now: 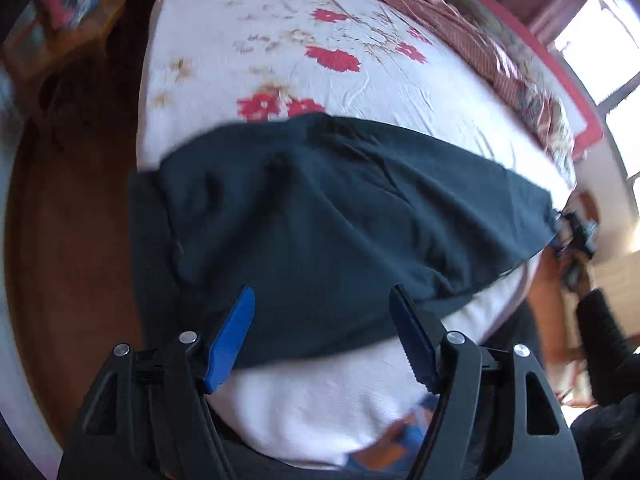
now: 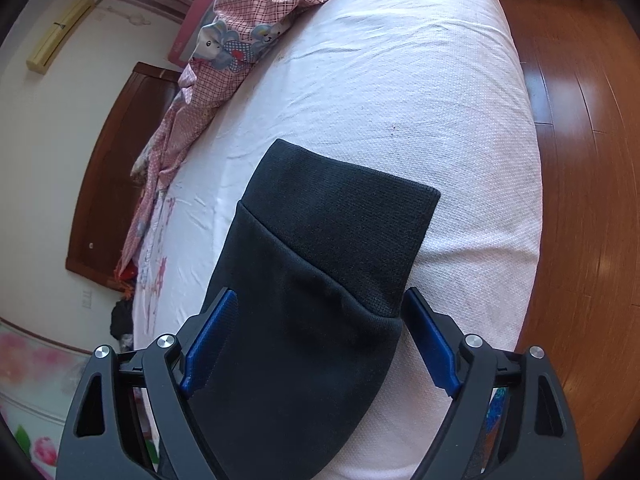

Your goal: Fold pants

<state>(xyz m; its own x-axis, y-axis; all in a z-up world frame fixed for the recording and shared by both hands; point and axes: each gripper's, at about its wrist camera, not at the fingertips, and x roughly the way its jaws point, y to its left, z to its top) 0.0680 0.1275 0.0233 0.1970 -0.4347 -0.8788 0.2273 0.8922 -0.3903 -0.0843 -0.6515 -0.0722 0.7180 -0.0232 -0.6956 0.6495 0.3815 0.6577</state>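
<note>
A: Where do things lie on the white floral-sheeted bed (image 1: 360,80)?

B: The dark navy knit pants (image 1: 320,208) span mid-frame, ribbed cuff (image 2: 348,216) centre-right.

A: Grippers?

B: Left gripper (image 1: 322,300) and right gripper (image 2: 318,304) both gape wide, straddling cloth, probably poised to pinch it.

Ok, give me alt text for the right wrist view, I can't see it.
The open right gripper straddles the ribbed cuff end of dark pants lying on a white bedsheet, fingers either side of the fabric, not clamped. A pink checked quilt is bunched along the bed's far left; wooden floor on the right.
</note>
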